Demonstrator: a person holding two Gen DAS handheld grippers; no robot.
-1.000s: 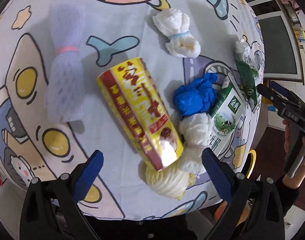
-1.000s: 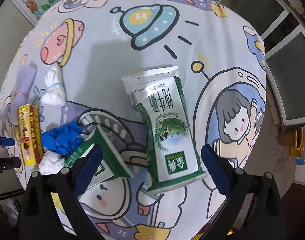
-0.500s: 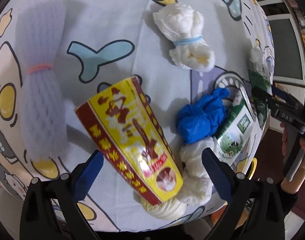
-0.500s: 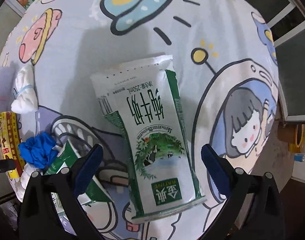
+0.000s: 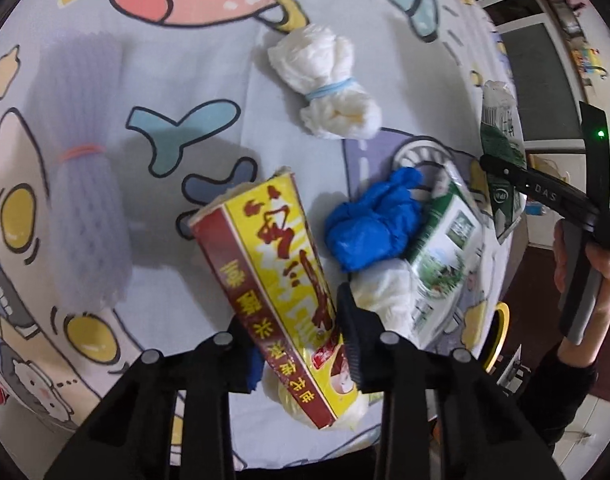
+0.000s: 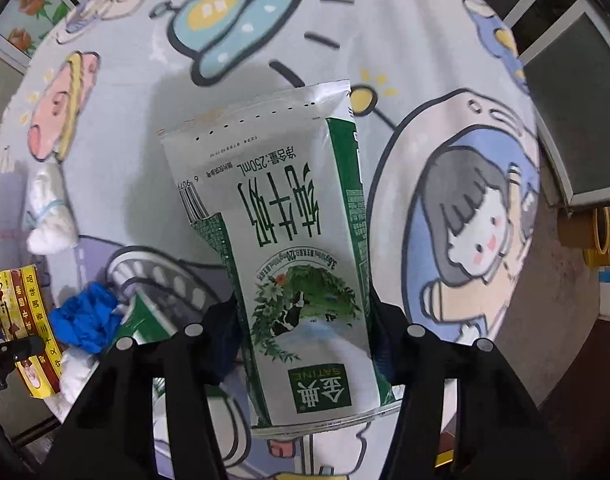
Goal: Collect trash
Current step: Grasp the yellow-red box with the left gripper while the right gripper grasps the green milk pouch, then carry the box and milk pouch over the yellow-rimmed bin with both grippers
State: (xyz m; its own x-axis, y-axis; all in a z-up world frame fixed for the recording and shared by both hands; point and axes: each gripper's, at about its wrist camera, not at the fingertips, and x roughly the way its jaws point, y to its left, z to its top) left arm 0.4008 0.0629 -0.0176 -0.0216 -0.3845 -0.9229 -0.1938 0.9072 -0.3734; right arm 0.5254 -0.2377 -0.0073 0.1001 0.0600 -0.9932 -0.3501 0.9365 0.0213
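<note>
Yellow-and-red box [image 5: 283,280]: I have it lying flat near the front edge of the counter [image 5: 225,92], its near end between my left gripper [image 5: 301,328] fingers. They are closing on it and, as far as I can see, already pressing both sides.

Milk carton [image 6: 301,264]: this flattened green-and-white carton lies on the right part of the counter, its near end between my right gripper [image 6: 305,332] fingers. Those are also closing, and both pads look pressed against its long edges.

Risk, box: I am gripping low on one end, so the long far end may droop or swing when I lift. The glossy surface could slide through the pads.

Risk, carton: it is squashed and thin. I judge that the fingers could buckle it further, or it could twist out because most of its length hangs beyond the grip.

Neighbours: a cream-coloured wad [image 5: 317,404] lies under the near end of the box, and a white tissue wad [image 5: 385,288] touches its right side. Either could be dragged off the edge. A blue glove [image 5: 373,224] and a second milk carton [image 5: 445,256] crowd just right of that.

Further out: a white bundle with a blue band [image 5: 325,84] and a purple foam net [image 5: 85,184] lie well apart, safe from this lift.

Edge: both grips sit close to the counter's near rim, so anything dropped likely lands on the floor.
</note>
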